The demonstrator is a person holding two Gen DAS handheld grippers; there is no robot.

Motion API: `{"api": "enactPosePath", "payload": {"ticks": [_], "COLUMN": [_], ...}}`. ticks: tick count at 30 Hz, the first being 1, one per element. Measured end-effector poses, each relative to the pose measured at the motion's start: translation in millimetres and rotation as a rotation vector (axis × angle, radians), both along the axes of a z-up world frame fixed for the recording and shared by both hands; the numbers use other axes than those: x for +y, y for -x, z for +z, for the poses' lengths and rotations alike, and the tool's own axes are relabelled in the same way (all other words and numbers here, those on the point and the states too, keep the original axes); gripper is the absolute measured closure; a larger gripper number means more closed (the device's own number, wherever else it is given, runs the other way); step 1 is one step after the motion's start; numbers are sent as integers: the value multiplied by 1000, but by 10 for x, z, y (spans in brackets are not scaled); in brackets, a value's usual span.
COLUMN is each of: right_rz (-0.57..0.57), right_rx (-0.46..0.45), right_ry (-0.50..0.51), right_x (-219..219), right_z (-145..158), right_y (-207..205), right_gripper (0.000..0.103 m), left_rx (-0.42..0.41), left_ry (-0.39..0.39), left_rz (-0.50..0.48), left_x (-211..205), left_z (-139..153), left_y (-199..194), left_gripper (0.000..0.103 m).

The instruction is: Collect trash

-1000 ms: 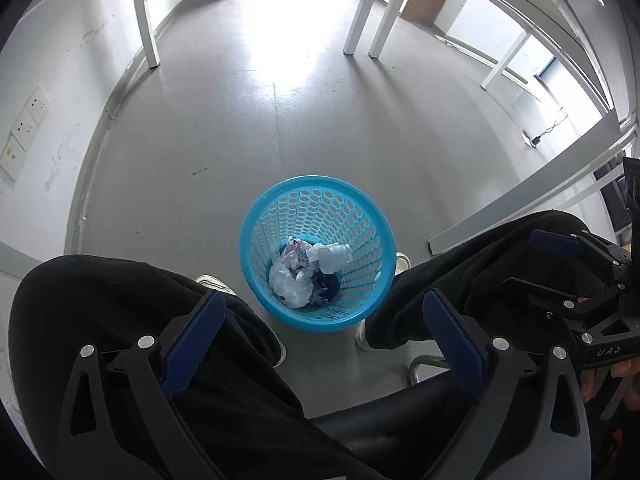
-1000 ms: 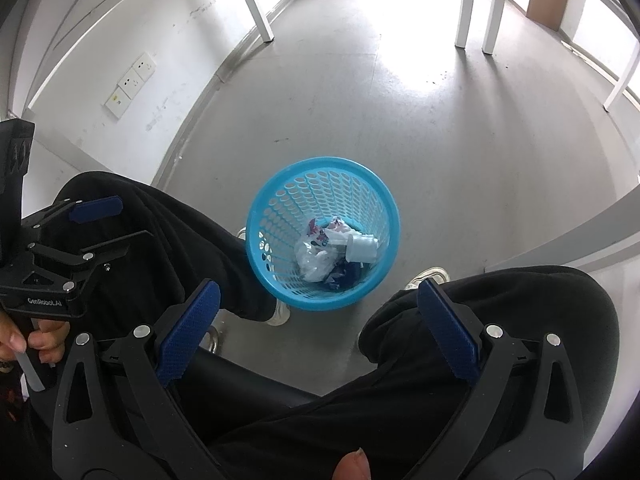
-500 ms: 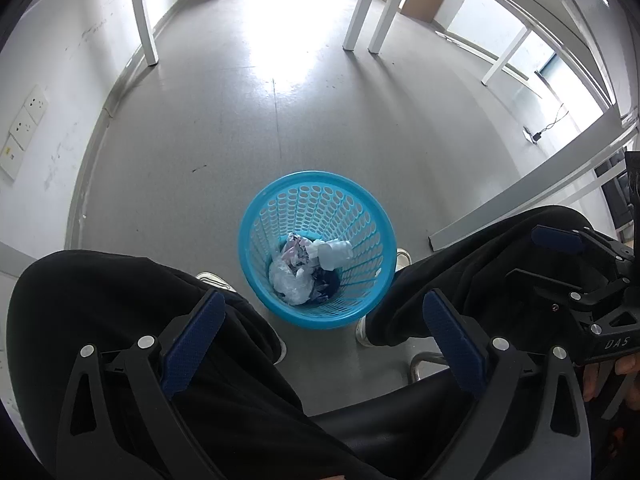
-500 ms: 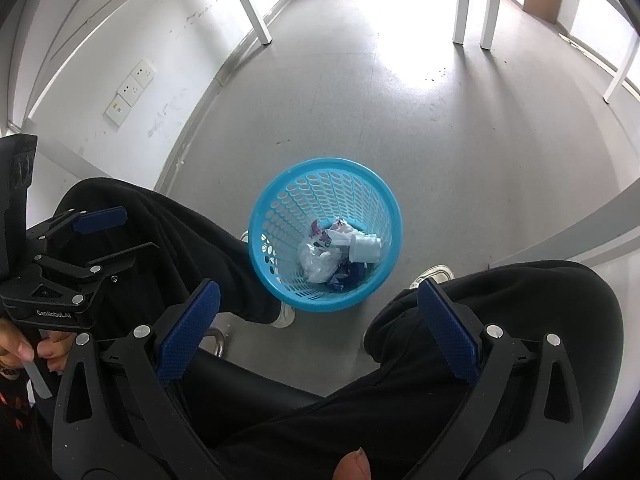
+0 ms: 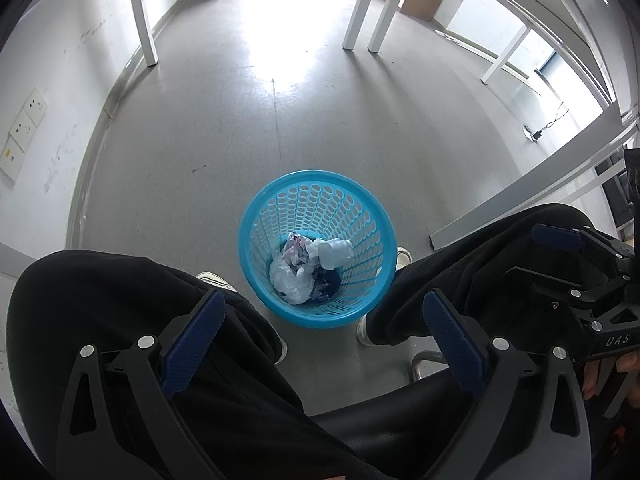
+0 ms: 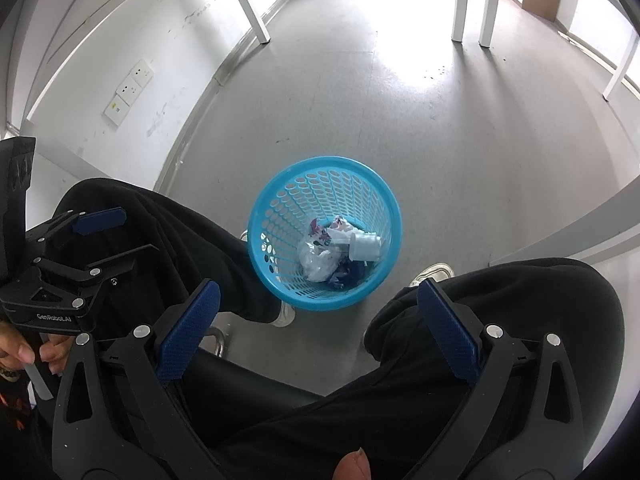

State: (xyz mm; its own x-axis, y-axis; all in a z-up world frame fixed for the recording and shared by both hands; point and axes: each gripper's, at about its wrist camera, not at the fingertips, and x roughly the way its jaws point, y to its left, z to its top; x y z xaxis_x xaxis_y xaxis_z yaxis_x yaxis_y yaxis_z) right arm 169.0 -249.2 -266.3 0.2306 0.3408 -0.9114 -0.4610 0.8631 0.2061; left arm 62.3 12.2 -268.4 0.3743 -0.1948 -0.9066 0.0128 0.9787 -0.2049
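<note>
Trash (image 5: 310,268), crumpled clear plastic, printed wrappers and a white cup, lies inside the round blue perforated plastic basket (image 5: 280,216) at frame centre, on the grey floor (image 5: 240,128). Left gripper (image 5: 324,336) and right gripper (image 6: 318,328) are both wide apart, holding nothing.

Ahead of the tongs, white table legs (image 5: 362,4) stand on grey floor (image 5: 248,120); wall sockets (image 6: 129,92) sit far left.

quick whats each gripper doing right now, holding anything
Left gripper: open, holding nothing, above the lap.
Right gripper: open, holding nothing.
Trash lies in the basket.
</note>
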Motion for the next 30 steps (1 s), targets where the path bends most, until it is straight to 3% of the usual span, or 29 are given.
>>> {"api": "enactPosePath", "payload": {"ticks": [30], "right_rz": [1], "right_rx": [2], "right_ry": [2], "right_x": [-14], "right_z": [-6], "right_y": [15], "right_gripper": [8], "left_rx": [4], "left_ry": [25], "left_rz": [-4], "left_x": [0], "left_z": [-33], "left_y": [29], "left_gripper": [6]}}
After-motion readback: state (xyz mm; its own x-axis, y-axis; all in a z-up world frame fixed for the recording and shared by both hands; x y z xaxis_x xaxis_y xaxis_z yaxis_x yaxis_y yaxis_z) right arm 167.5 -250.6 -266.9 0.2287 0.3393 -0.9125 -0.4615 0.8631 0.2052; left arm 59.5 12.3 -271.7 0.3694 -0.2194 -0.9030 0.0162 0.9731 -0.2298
